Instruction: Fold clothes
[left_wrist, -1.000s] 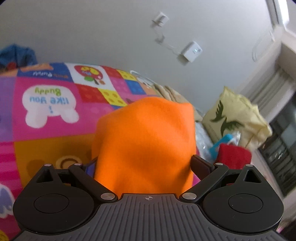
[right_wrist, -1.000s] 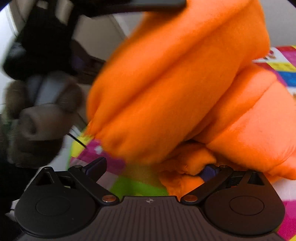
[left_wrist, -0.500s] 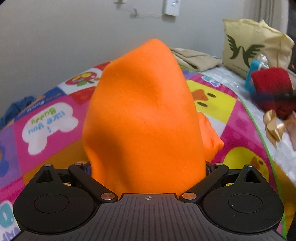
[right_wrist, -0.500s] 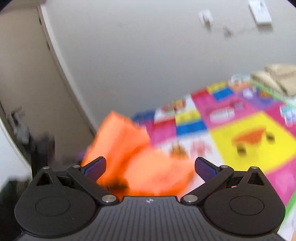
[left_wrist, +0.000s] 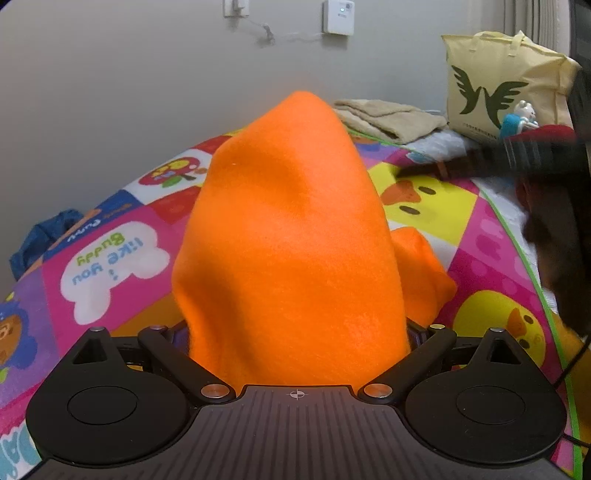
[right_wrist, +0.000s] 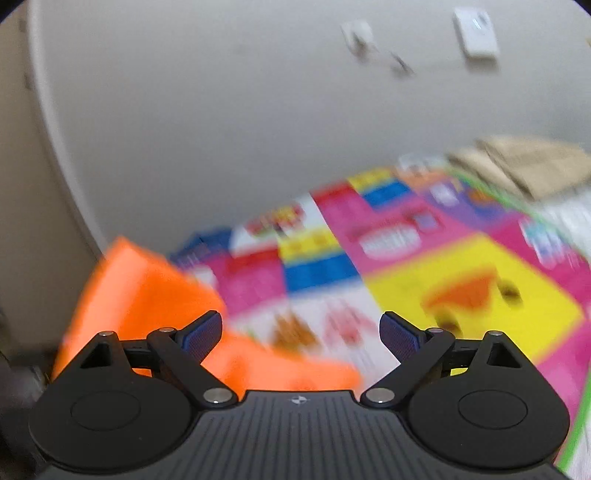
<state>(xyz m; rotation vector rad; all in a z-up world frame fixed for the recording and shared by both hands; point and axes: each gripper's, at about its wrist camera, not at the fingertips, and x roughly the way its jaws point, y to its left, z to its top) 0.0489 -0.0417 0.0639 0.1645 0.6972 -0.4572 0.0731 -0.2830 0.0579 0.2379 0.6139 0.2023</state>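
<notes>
The left gripper (left_wrist: 295, 332) is clamping an orange fleece garment (left_wrist: 291, 251), and the cloth is hiding both fingertips. The garment is rising from the jaws in a tall cone, with its long axis running straight away from the camera and its narrow tip pointing toward the grey wall (left_wrist: 129, 92). A lower fold of the same fleece is spilling to the right onto a bright patchwork play mat (left_wrist: 110, 254) printed with cartoon ducks and speech bubbles.

At the mat's far edge a folded beige cloth (left_wrist: 391, 120) is lying beside a pale yellow tote bag (left_wrist: 506, 81) with green wings printed on it. A crumpled blue garment (left_wrist: 44, 236) is sitting at the mat's far left corner.

The right gripper (right_wrist: 301, 334) is hanging over the mat with its jaws spread wide and nothing between its blue pads (right_wrist: 203, 334). This view is motion-blurred. The orange fleece is showing at its lower left, partly behind the left finger.
</notes>
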